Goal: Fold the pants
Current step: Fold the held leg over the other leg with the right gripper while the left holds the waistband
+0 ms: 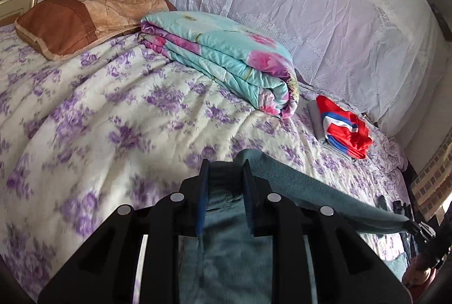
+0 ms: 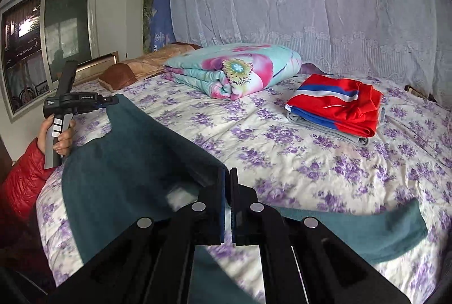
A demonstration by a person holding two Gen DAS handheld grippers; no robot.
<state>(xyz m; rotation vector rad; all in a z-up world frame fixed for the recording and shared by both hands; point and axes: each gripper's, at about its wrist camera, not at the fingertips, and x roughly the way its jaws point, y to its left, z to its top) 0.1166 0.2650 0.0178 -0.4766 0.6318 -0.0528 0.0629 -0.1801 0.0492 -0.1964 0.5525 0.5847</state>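
Observation:
Teal pants (image 1: 226, 261) hang stretched between my two grippers above a bed with a purple-flowered sheet (image 1: 99, 120). My left gripper (image 1: 225, 165) is shut on a bunched edge of the fabric, which fills the gap between its blue pads. From there the taut edge runs right to my right gripper (image 1: 416, 226). In the right wrist view my right gripper (image 2: 227, 172) is shut on a corner of the pants (image 2: 127, 162). The cloth spans left to the left gripper (image 2: 110, 100), held by a hand (image 2: 63, 140). One leg (image 2: 381, 230) lies on the sheet at the right.
A folded turquoise and pink quilt (image 2: 234, 69) and a brown pillow (image 1: 84, 18) lie at the head of the bed. A folded red, white and blue garment (image 2: 339, 103) rests on a grey one near the lace curtain (image 2: 310, 7). A window (image 2: 42, 43) is at the left.

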